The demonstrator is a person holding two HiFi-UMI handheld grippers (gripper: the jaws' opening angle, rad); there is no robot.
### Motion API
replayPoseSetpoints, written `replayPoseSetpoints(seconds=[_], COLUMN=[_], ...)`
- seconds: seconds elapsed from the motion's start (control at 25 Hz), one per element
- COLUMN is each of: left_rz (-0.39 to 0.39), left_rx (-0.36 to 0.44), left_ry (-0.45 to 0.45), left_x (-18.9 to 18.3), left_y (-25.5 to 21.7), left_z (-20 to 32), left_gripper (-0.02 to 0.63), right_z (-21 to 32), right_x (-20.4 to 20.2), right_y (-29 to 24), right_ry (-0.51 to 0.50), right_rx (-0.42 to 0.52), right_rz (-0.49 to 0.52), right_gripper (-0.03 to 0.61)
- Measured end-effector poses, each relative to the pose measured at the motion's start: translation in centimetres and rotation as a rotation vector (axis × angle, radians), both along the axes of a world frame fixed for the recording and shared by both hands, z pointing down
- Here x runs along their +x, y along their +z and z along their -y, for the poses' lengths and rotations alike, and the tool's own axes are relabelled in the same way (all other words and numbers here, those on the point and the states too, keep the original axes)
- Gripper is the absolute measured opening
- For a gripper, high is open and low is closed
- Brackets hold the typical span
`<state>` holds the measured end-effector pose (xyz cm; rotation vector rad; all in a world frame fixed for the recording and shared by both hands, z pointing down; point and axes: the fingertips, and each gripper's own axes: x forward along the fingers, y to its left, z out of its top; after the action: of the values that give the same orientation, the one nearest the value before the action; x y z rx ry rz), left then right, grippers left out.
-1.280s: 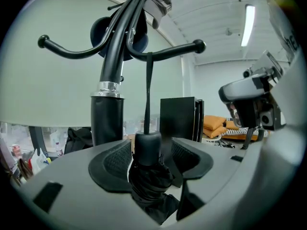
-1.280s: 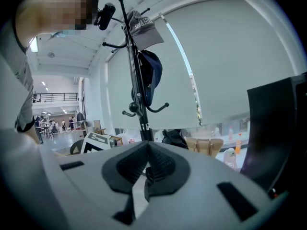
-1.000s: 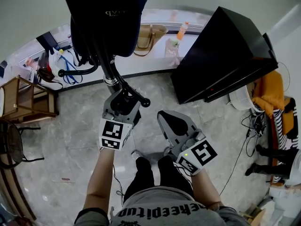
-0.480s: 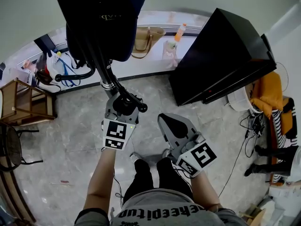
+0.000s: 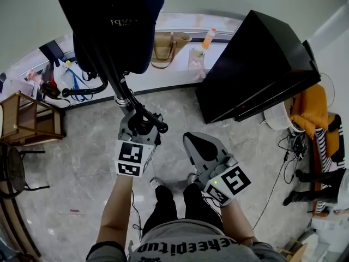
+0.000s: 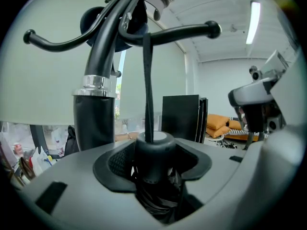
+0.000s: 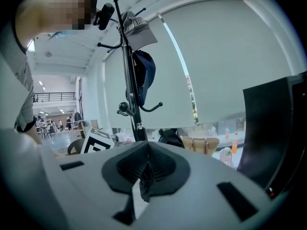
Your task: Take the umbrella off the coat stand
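1. The umbrella (image 6: pixel 153 150), black and folded, stands upright in the lower middle of the left gripper view. Its round cap pokes up between the two dark pads.
2. A thin black strap (image 6: pixel 147 80) runs straight up from the cap to a curved hook (image 6: pixel 182 31) of the coat stand (image 6: pixel 98 71), so the umbrella hangs there.
3. The left gripper (image 5: pixel 143 120) has just been closing its jaws. The pads meet the folded fabric on both sides and grip the umbrella, though a pale sliver shows between the left pad and the cap.
4. In the head view this gripper sits left of centre, right under the stand's ball-tipped hook. The stand's pole rises toward the upper left.
5. The right gripper (image 7: pixel 144 171) sits lower right of the left one and well apart from the umbrella. Its jaws are together, with nothing between them.
6. A navy cap (image 7: pixel 144 75) and a grey cap (image 7: pixel 136 25) hang higher on the stand.
7. A large black screen (image 5: pixel 256 64) fills the upper right of the head view. A tan bag (image 5: pixel 166 42) and an orange bottle (image 5: pixel 211 36) stand along the top middle.
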<state>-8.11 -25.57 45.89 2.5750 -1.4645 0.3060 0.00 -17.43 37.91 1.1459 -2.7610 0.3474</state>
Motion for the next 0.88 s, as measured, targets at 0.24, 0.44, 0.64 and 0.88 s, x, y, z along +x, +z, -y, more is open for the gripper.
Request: replayPoseSetpoints(seconds=[0.24, 0.44, 0.64, 0.88], left_rz=[0.005, 0.022, 0.037, 0.041], left_rx=[0.017, 0.013, 0.031, 0.055], left_ry=[0.004, -0.003, -0.013, -0.009], left_x=[0.3, 0.2, 0.5, 1.4], left_y=[-2.5, -3.8, -5.2, -7.0], left_z=[-1.1, -2.1, -3.0, -4.3], left_gripper=[0.229, 0.227, 0.222, 0.219], right_z=[0.1, -0.1, -0.2, -0.6], right_x=[-0.2, -0.4, -0.5, -0.5], right_y=[-0.4, -1.0, -1.7, -2.6], right_ry=[-0.033, -0.067, -0.099, -0.131], right_rx=[0.006, 0.016, 0.028, 0.044], right_rz=[0.013, 0.025, 0.041, 0.054], right_gripper=[0.012, 0.012, 0.012, 0.012])
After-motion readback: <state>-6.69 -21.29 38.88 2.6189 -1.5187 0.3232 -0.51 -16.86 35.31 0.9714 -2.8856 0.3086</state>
